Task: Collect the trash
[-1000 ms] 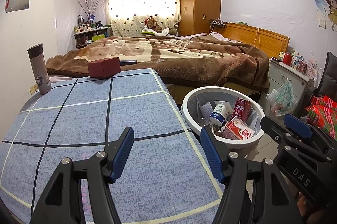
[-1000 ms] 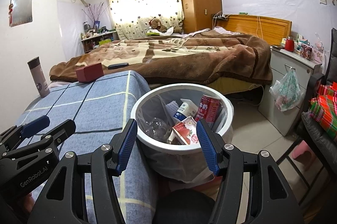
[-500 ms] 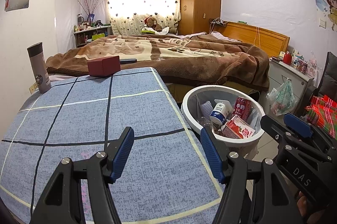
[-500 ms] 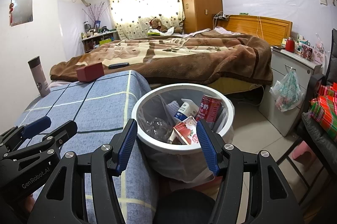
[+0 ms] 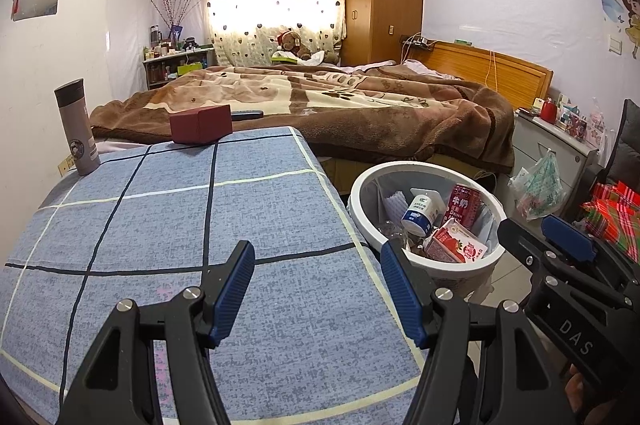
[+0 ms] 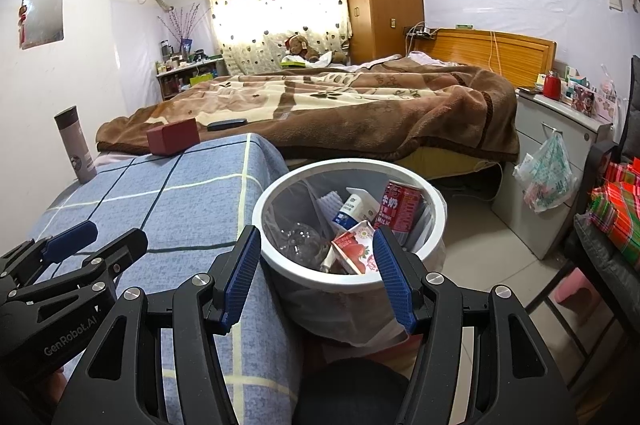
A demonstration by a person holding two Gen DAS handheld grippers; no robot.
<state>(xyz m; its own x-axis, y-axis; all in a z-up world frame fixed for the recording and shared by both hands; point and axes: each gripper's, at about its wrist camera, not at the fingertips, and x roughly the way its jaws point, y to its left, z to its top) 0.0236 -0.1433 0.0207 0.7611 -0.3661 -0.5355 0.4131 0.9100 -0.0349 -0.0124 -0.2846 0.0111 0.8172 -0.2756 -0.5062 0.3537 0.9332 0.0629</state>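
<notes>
The left gripper point(image 5: 318, 281) hangs released and empty over the blue checked table point(image 5: 160, 225), a view that takes in the whole tabletop, flask point(image 5: 77, 127) and red box point(image 5: 200, 124). The right gripper point(image 6: 316, 265), jaws apart and bare, tilts down at the bin point(image 6: 434, 201) beside the table, showing the can point(image 6: 400, 209), carton point(image 6: 354, 251) and bottle point(image 6: 352, 211) inside. Clear plastic point(image 6: 300, 239) there is hard to identify.

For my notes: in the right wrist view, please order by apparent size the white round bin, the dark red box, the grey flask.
1. White round bin, nearest.
2-3. Dark red box, grey flask: alike, unsure.
</notes>
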